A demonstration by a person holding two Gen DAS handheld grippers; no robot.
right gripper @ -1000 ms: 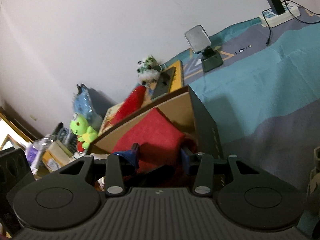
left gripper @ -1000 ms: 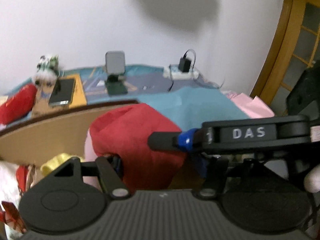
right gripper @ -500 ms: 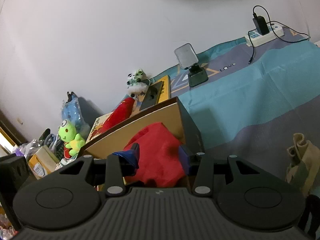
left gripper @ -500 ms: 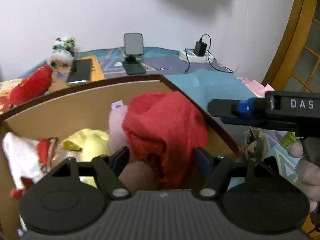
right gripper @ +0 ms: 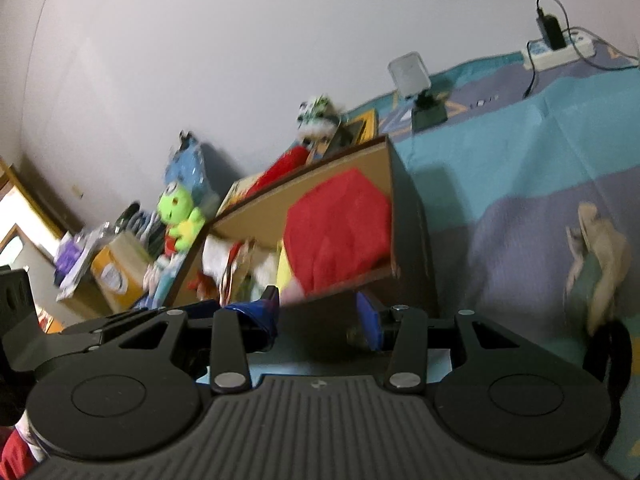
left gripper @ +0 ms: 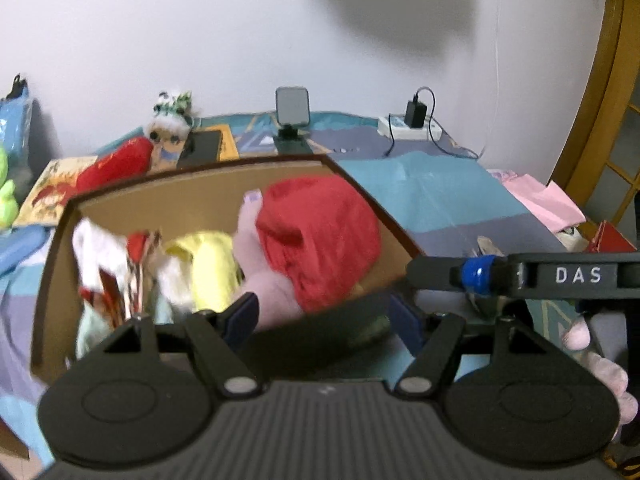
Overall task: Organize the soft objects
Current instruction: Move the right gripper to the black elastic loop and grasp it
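Left wrist view: looks forward and down, close over the open cardboard box, wall behind. Right wrist view: same box from its right side, tilted. Both share the red cloth and phone stand.

1. A home, most likely a bedroom or child's room: a bed with a teal and purple patterned cover runs up to a plain white wall.
2. Plush toys line the wall at 11 o'clock: a green frog doll and a small panda.
3. At 1 o'clock a power strip with a charger lies on the cover.
4. A wooden door frame stands at 3 o'clock.
5. A cardboard box holds soft clothes.
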